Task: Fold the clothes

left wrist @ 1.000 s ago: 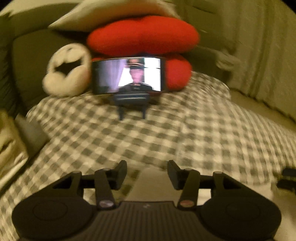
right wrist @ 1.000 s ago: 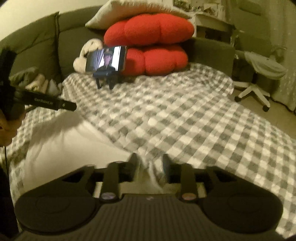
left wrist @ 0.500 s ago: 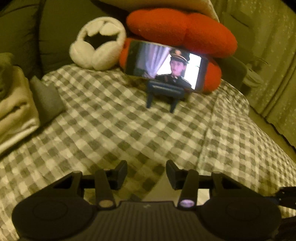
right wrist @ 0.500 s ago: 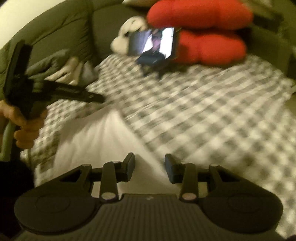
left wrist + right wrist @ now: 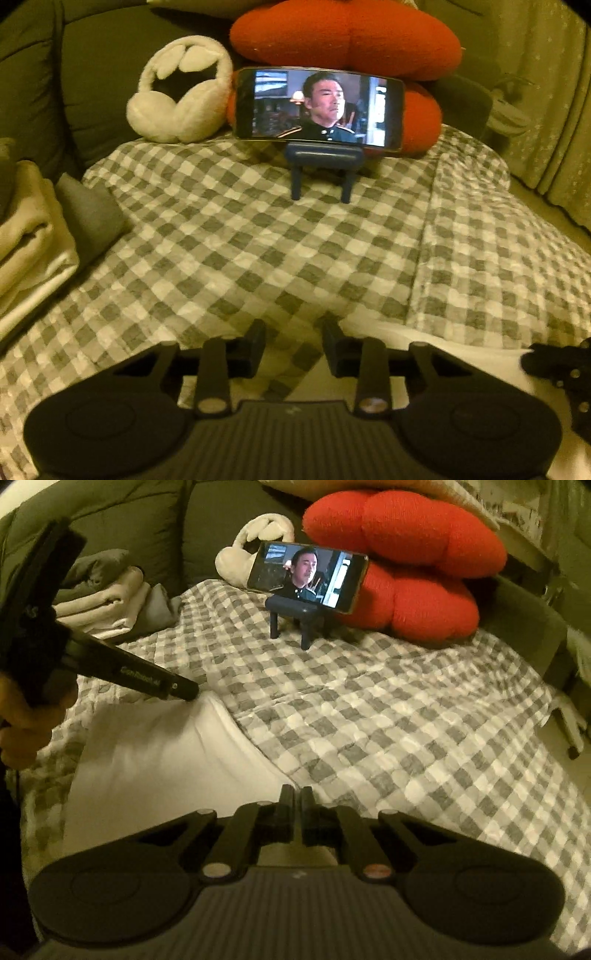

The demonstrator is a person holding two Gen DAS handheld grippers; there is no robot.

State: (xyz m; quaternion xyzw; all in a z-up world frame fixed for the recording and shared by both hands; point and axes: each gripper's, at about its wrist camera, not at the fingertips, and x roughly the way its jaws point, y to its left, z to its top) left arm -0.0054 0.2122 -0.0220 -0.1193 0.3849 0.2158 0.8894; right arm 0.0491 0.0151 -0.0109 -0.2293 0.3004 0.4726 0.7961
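— Our jaws?
— On our right gripper (image 5: 295, 805) they are pinched on the near corner of the one white garment (image 5: 155, 760); on our left gripper (image 5: 294, 345) they stand apart over its far edge.
— How does it lie?
— Flat on the checked bed cover (image 5: 406, 716), long axis running away from us toward two red cushions (image 5: 406, 565).

The middle and right side of the checked bedspread (image 5: 406, 731) lie bare, giving open passage. At the head edge a phone on its stand (image 5: 306, 578) blocks the way, with red cushions (image 5: 402, 565) and white earmuffs (image 5: 177, 92) just behind. A stack of folded clothes (image 5: 110, 602) occupies the left edge; a white garment (image 5: 159, 760) covers the near left corner.
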